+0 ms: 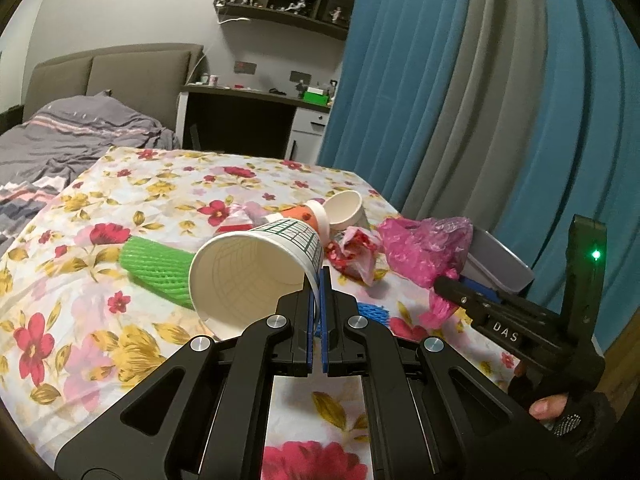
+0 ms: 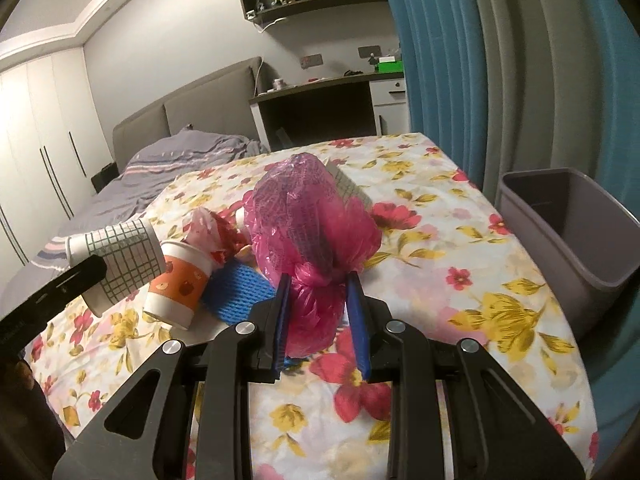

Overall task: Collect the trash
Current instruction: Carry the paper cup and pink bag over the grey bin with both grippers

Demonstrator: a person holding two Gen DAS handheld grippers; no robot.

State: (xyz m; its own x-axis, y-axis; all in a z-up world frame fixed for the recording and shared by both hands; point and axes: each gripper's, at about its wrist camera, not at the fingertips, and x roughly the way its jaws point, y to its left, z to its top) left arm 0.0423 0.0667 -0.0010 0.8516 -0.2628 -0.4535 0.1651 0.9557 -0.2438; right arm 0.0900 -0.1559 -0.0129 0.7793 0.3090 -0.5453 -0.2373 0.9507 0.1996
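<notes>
My left gripper [image 1: 319, 280] is shut on the rim of a white paper cup with a green grid print [image 1: 256, 272], holding it tilted above the floral tablecloth [image 1: 120, 352]. The cup also shows in the right wrist view [image 2: 120, 256]. My right gripper [image 2: 318, 284] is shut on the knotted neck of a pink plastic bag [image 2: 312, 216], lifted over the table; the bag also shows in the left wrist view [image 1: 424, 248]. A grey trash bin [image 2: 568, 232] stands at the table's right edge.
On the table lie an orange paper cup [image 2: 180, 288], a blue foam net [image 2: 240, 292], a green foam net [image 1: 156, 264], a plain white cup [image 1: 348, 210] and a red-and-white wrapper [image 1: 352, 252]. A bed is on the left, curtains on the right.
</notes>
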